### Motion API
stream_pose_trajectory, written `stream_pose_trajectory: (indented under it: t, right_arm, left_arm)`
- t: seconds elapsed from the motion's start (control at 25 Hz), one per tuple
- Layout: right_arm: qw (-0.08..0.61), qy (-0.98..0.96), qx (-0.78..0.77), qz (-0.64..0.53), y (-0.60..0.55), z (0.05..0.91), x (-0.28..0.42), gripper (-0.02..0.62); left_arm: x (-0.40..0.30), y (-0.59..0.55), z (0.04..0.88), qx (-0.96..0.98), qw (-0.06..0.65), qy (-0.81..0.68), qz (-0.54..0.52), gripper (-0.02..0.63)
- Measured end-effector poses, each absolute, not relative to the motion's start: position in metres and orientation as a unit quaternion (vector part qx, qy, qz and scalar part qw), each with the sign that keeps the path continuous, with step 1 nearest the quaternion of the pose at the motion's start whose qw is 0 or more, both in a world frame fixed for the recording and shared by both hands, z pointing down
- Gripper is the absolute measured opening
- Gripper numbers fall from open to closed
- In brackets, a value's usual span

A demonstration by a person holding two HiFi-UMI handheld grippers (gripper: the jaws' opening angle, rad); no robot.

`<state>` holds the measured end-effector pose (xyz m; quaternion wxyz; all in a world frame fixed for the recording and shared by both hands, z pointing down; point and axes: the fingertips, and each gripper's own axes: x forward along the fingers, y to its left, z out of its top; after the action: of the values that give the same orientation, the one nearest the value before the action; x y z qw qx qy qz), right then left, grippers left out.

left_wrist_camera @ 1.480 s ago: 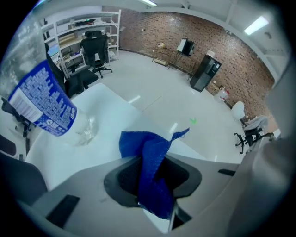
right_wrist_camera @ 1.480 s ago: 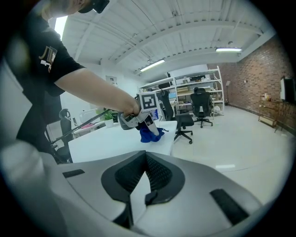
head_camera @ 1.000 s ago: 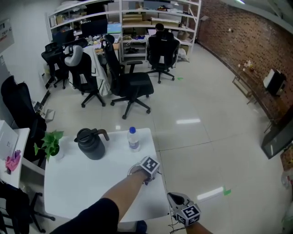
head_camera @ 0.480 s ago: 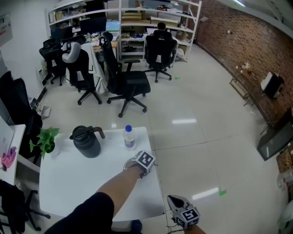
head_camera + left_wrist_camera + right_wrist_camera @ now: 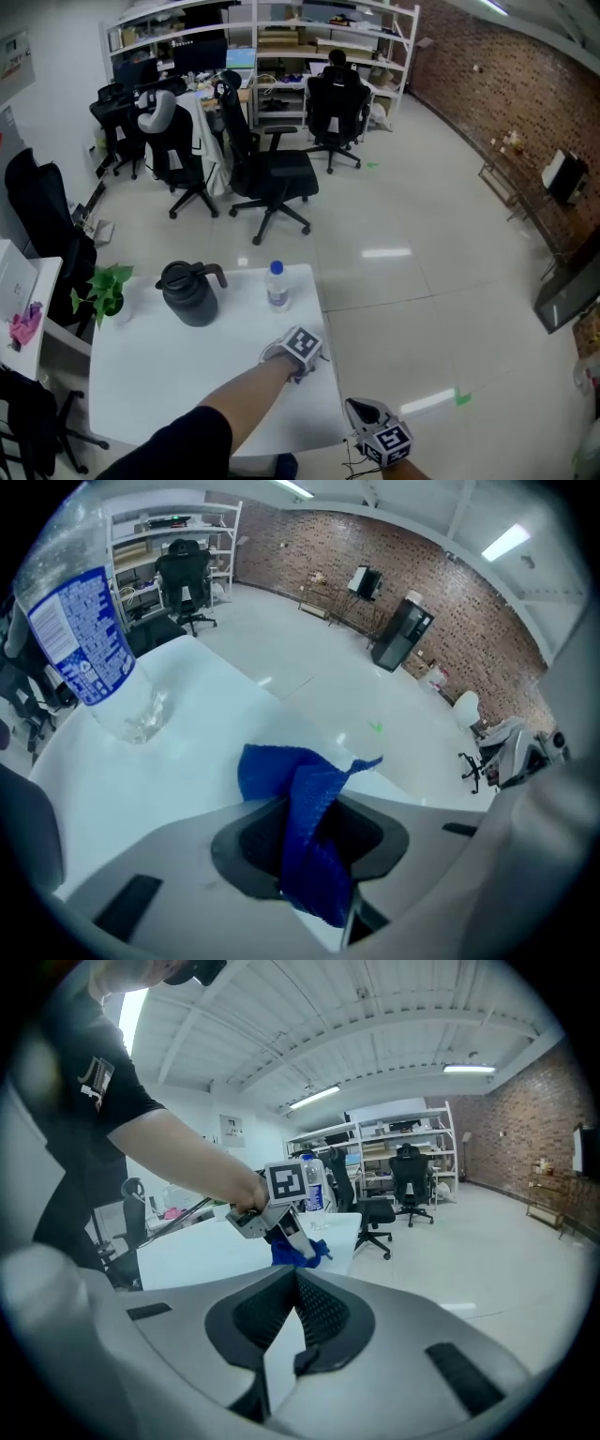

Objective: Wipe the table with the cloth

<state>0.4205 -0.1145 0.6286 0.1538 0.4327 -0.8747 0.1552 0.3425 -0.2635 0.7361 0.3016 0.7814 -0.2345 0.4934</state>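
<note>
The blue cloth is pinched between the jaws of my left gripper and bunches against the white table. In the head view the left gripper sits near the table's right edge, just in front of the water bottle, and the cloth is hidden under it. The right gripper view shows the left gripper pressing the cloth onto the tabletop. My right gripper hangs off the table's front right corner, over the floor, its jaws together with nothing in them.
A black jug and a small potted plant stand along the table's far side. The bottle rises close to the left of the cloth. Office chairs and shelving stand beyond the table.
The left gripper slid the cloth a little toward the bottle, then back toward me. The right gripper has stayed where it was.
</note>
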Motion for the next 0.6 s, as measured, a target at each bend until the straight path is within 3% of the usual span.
stream_pose_trajectory:
  t: [0.32, 0.6]
  right_arm:
    - [0.174, -0.850, 0.466, 0.172, -0.096, 0.638, 0.462, 0.014]
    - [0.172, -0.845, 0.478, 0.165, -0.085, 0.621, 0.473, 0.014]
  left_arm:
    - [0.354, -0.329, 0.735, 0.787, 0.280, -0.287, 0.469, 0.109]
    - [0.341, -0.304, 0.711, 0.794, 0.247, -0.296, 0.471, 0.109]
